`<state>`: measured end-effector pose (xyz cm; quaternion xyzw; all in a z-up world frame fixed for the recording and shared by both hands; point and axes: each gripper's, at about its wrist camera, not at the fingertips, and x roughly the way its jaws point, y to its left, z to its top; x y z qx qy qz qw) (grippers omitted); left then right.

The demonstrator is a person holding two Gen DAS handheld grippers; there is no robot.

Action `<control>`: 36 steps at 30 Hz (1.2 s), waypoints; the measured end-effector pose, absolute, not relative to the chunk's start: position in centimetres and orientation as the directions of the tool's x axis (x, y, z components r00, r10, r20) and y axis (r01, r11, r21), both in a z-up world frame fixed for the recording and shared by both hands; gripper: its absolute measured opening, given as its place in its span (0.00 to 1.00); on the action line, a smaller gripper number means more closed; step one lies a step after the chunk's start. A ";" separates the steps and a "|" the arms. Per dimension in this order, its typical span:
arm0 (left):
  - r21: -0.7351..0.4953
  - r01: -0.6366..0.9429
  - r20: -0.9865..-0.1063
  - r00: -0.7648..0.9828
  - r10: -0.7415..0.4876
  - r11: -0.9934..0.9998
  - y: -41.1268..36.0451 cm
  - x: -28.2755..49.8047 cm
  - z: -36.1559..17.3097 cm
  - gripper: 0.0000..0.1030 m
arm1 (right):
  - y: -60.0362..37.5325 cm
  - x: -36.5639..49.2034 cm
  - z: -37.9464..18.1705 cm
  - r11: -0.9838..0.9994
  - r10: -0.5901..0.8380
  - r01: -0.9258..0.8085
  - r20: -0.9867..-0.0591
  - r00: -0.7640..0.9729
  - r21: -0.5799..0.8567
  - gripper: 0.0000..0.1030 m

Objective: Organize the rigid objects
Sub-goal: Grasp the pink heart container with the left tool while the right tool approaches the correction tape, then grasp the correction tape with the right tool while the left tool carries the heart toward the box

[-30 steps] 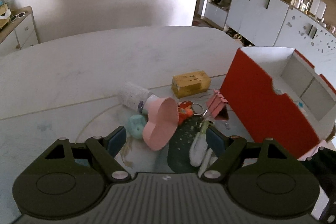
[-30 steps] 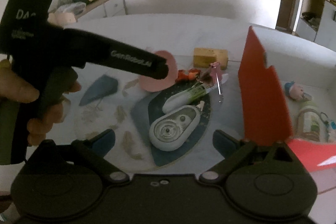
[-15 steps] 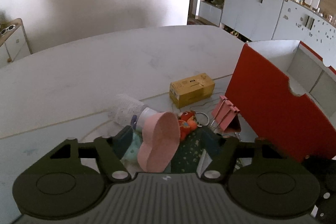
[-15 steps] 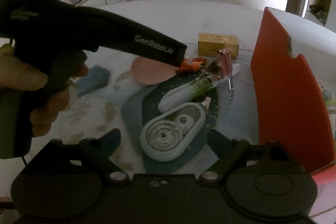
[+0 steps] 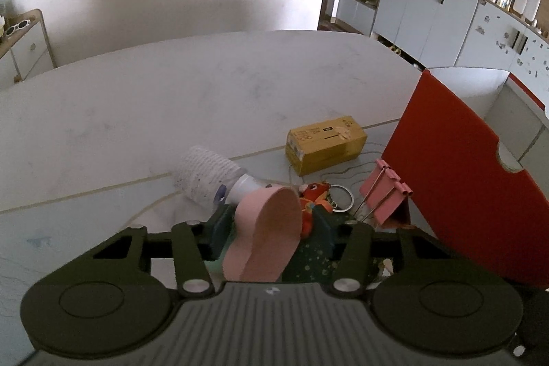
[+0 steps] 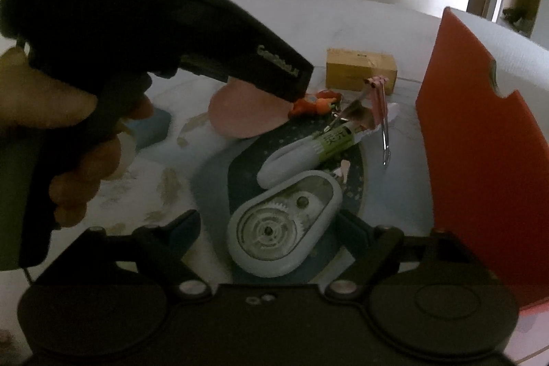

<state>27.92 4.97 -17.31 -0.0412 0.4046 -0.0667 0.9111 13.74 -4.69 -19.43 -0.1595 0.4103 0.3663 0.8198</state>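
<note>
The left gripper (image 5: 271, 230) is closing its jaws around the pink heart-shaped box (image 5: 266, 237), which stands on edge between the pads; whether they press it yet is hard to tell. Just behind the box lie an orange keychain toy (image 5: 314, 194) and a white speckled bottle (image 5: 206, 174), with a yellow carton (image 5: 326, 144) beyond. Right of the box stands a pink binder clip (image 5: 386, 194), then the red organizer wall (image 5: 456, 191).

Only the right wrist view shows the right gripper (image 6: 267, 232), its jaws wide around the correction-tape dispenser (image 6: 284, 225) without touching it. A white tube (image 6: 308, 150) lies behind the dispenser. Left of the box, a hand (image 6: 61, 139) holds the left gripper's handle.
</note>
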 end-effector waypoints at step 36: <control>-0.250 0.076 -0.718 0.654 -0.238 0.965 6.7 22.7 -13.4 0.14 | -9.8 9.9 -12.1 0.735 0.510 -0.676 -0.708 0.488 0.063 0.65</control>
